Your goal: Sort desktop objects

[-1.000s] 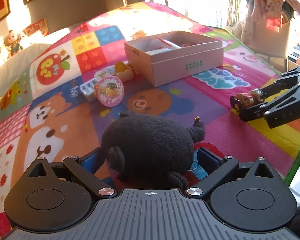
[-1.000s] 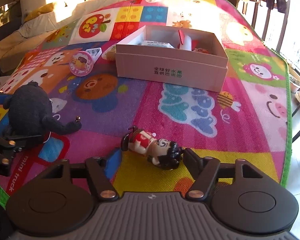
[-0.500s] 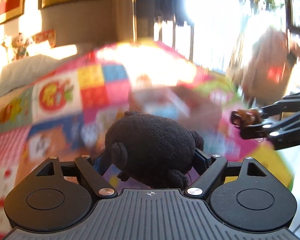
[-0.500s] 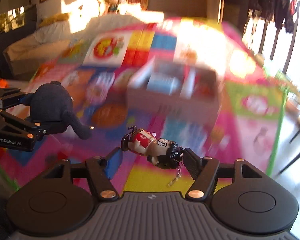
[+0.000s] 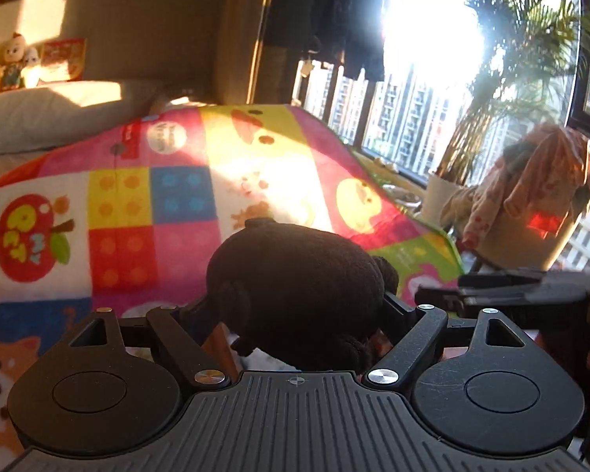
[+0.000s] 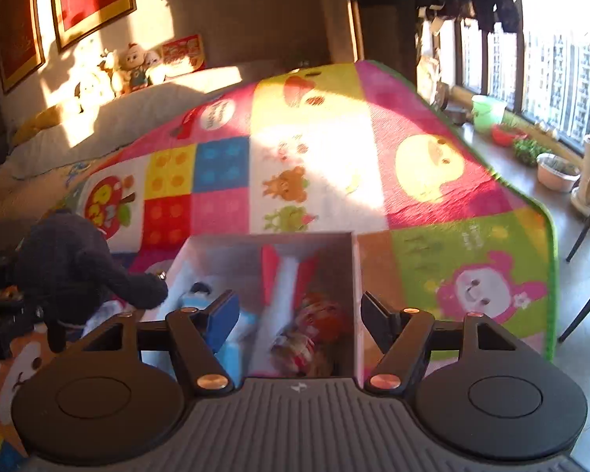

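My left gripper (image 5: 299, 306) is shut on a black plush toy (image 5: 295, 287) and holds it in the air above the colourful mat (image 5: 157, 204). My right gripper (image 6: 299, 306) hangs over the pink open box (image 6: 354, 275); its jaws are opening and nothing sits between the pads. A small figurine in red with black hair (image 6: 310, 334), blurred, lies below them in the box's right compartment. A red and white divider (image 6: 287, 271) splits the box, and a blue item (image 6: 200, 291) lies in the left part. The plush (image 6: 70, 267) also shows in the right wrist view, left of the box.
The mat (image 6: 452, 236) ends at a green edge on the right, with floor and a chair leg (image 6: 582, 303) beyond. Pots and bowls (image 6: 554, 169) line the window sill. A chair draped with clothes (image 5: 531, 204) stands at the right. A pillow and dolls (image 6: 133, 67) sit at the back left.
Both grippers rose from the mat and moved forward to the box. The right jaws spread and the figurine left them. The left gripper closed on the plush and carried it along.
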The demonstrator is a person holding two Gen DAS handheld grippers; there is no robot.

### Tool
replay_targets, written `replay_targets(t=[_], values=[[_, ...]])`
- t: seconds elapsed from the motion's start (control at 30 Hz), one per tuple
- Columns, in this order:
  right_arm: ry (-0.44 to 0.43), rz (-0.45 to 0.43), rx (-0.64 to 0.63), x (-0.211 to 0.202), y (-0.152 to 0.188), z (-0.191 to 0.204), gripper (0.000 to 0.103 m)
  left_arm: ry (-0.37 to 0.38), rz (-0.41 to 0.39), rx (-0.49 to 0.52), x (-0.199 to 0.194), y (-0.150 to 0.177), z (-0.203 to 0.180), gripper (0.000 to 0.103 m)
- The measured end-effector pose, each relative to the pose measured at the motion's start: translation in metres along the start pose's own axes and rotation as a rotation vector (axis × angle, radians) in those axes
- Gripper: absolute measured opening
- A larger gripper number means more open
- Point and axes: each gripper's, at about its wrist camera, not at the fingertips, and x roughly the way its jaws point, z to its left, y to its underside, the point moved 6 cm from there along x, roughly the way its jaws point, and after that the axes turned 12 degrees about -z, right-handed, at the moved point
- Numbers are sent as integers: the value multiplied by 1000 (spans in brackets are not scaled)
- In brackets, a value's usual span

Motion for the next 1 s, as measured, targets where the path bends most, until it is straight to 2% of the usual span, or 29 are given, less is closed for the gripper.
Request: replay_targets(t=[0.13,0.23,0.3,0.43,0.6,0.83,0.93,1.0], values=[[41,-48,-8,-7,-6,-21,78,23,-13,-33,37,-18,-9,92],[43,-45,-12,-8,-6,-27,79,-7,53,-32,67,-13,-6,95],[53,-46,-16,-7,-5,-31,80,-12,95,-53,70,-3,4,96],[42,-48,2,-6,0,-34,81,-48,76,42,39,13,25,99],[28,-44,-38,6,-3,-18,81,-117,80,149,-23,49,48,100],[-31,-37,6,36,-18,22,81,-134,129,128,-80,96,62,101],[-62,-25,-7,69,-28,50,81,-137,146,124,-92,106,65,101],[-42,21,-38,99,-27,66,81,-144,134,108,-101,106,68,101]])
